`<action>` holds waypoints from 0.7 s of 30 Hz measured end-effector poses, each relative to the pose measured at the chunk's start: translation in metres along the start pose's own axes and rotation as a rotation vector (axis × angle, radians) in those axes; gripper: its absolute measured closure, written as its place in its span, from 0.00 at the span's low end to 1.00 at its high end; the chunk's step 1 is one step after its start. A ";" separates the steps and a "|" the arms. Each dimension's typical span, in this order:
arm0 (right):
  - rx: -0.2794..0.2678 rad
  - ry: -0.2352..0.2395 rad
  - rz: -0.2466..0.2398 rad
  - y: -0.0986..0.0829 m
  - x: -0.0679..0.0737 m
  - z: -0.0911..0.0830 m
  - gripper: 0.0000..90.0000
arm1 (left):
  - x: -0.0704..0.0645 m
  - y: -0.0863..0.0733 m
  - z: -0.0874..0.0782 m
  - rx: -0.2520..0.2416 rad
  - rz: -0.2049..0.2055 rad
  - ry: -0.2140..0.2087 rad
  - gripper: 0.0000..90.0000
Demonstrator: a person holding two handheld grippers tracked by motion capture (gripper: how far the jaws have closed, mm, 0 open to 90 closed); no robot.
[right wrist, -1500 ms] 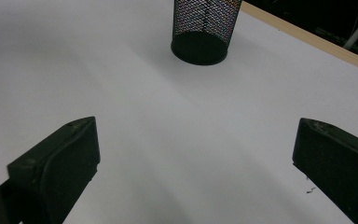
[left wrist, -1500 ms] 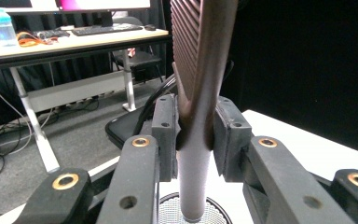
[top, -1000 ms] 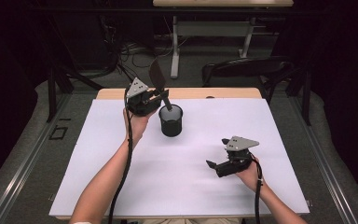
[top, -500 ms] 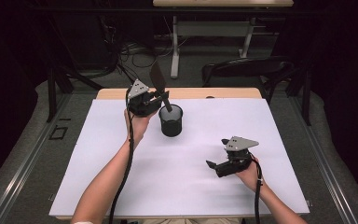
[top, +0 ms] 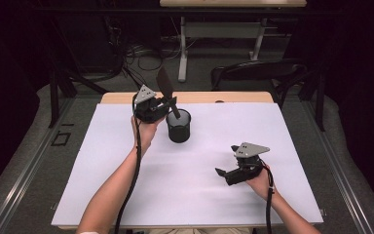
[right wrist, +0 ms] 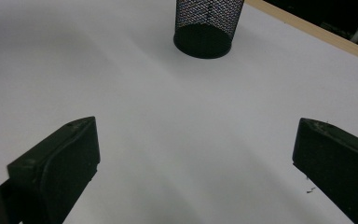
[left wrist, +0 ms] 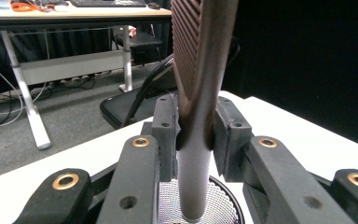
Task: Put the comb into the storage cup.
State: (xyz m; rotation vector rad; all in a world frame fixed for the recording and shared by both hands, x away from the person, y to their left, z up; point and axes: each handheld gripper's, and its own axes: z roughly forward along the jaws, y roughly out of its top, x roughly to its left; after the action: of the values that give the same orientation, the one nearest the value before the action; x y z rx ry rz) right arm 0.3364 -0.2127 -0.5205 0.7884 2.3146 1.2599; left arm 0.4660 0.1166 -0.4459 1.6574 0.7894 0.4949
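the left gripper (top: 168,105) sat at about eleven o'clock on the white table (top: 126,195), up near the far edge, and its jaws were clamped tight on the handle of a dark spatula (top: 165,85). in the left gripper view the spatula (left wrist: 198,93) stood nearly upright between the two pads, its ribbed blade pointing to twelve o'clock and its grey handle end dipping down into the black mesh cup (left wrist: 219,205) right below. from the high view the mesh cup (top: 178,126) stood upright just beside the left gripper, at its four o'clock, with the spatula's shaft leaning out over the rim toward eleven.

over at about four o'clock on the table, the right gripper (top: 224,173) hung low above the sheet, well apart from the cup, jaws spread wide and holding nothing. the right gripper view had the two black jaws parted at the bottom corners, bare white table between them, and the mesh cup (right wrist: 207,23) up at twelve o'clock, casting a soft shadow.
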 end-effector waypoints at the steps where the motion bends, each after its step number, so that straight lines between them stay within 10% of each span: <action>1: 0.004 0.000 0.000 0.000 0.000 0.000 0.00 | 0.000 -0.001 0.001 -0.001 -0.005 -0.003 0.81; 21: 0.008 0.005 -0.001 0.000 0.001 0.001 0.00 | 0.000 -0.005 0.004 -0.002 -0.028 0.009 0.81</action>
State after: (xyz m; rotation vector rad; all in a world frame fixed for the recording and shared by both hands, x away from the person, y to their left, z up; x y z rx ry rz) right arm 0.3362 -0.2116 -0.5207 0.7878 2.3246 1.2543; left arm 0.4681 0.1142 -0.4516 1.6414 0.8174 0.4841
